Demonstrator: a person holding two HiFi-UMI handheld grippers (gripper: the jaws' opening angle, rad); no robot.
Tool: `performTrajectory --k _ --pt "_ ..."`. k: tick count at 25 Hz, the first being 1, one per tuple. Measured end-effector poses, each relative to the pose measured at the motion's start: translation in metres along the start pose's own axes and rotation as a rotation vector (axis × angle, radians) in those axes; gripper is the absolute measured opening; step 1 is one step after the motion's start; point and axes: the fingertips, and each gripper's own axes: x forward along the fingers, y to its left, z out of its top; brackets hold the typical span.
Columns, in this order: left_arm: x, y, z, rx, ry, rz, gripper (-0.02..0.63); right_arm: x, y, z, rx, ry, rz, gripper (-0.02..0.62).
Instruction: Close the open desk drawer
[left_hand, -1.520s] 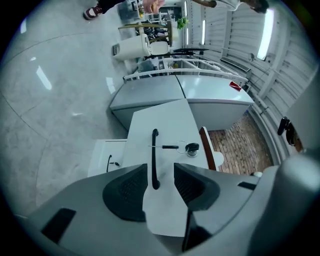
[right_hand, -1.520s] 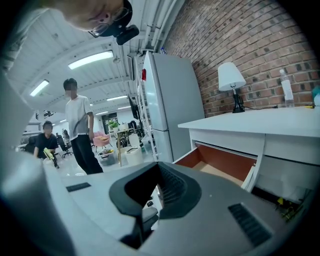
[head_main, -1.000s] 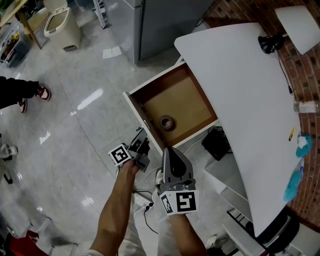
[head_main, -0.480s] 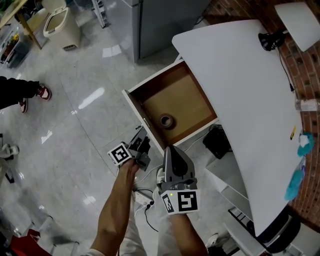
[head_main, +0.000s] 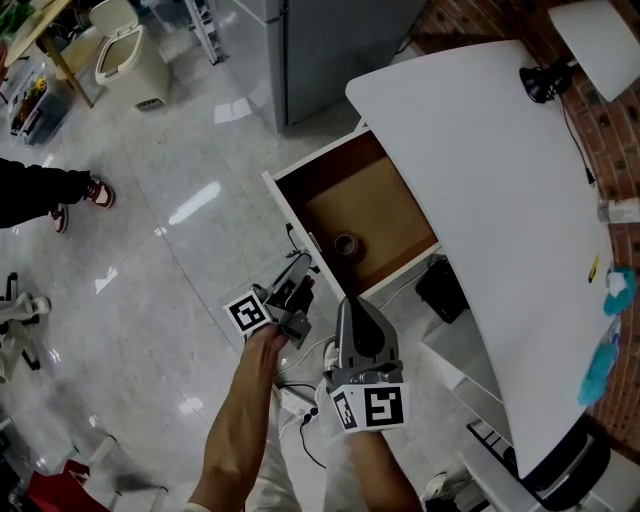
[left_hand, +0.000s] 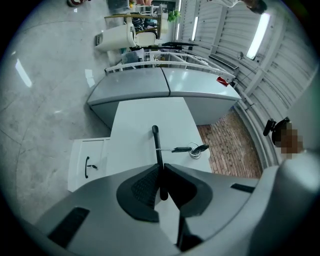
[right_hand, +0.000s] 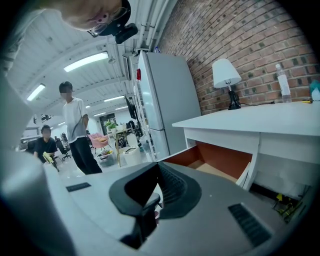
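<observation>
My claw (right_hand: 157, 199) sits low in view, jaws close together with nothing between them. Beyond it the drawer (right_hand: 220, 162) stands open under the white bench (right_hand: 260, 120), its brown inside showing. A lamp (right_hand: 226, 75) stands on the bench by the brick wall (right_hand: 240, 35), with a grey fridge (right_hand: 167, 100) to its left.

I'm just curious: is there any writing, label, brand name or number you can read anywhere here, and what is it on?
No readable text in any view.
Left marker cube and right marker cube: black-and-white square patterns only, no letters.
Red sticker on the fridge: too small to read.
Label on the bottle on the desk: too small to read.
</observation>
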Motion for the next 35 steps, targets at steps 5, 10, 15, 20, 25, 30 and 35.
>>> performTrajectory --k 5,10,15,20,25,30,35 --pt "0.024 -0.002 -0.008 0.022 0.061 0.024 0.025 0.002 -0.007 0.002 0.010 -0.001 -0.007 0.011" --pt "0.053 -0.002 -0.022 0.012 0.080 0.023 0.025 0.004 -0.020 0.008 0.007 -0.007 -0.013 0.011" --pt "0.069 0.001 -0.026 0.003 0.066 0.023 0.025 0.006 -0.037 0.008 0.013 -0.006 -0.026 0.011" --pt "0.078 0.001 -0.024 -0.006 0.064 0.000 0.025 0.009 -0.041 0.002 0.030 0.004 -0.017 0.011" --pt "0.089 0.001 -0.026 -0.012 0.068 -0.007 0.025 0.010 -0.045 0.001 0.030 0.012 -0.023 0.011" --pt "0.101 0.002 -0.029 -0.027 0.078 -0.002 0.025 0.014 -0.049 0.006 0.045 -0.001 -0.035 0.011" --pt "0.109 0.003 -0.029 -0.026 0.088 -0.010 0.025 0.016 -0.050 0.008 0.037 -0.004 -0.031 0.011"
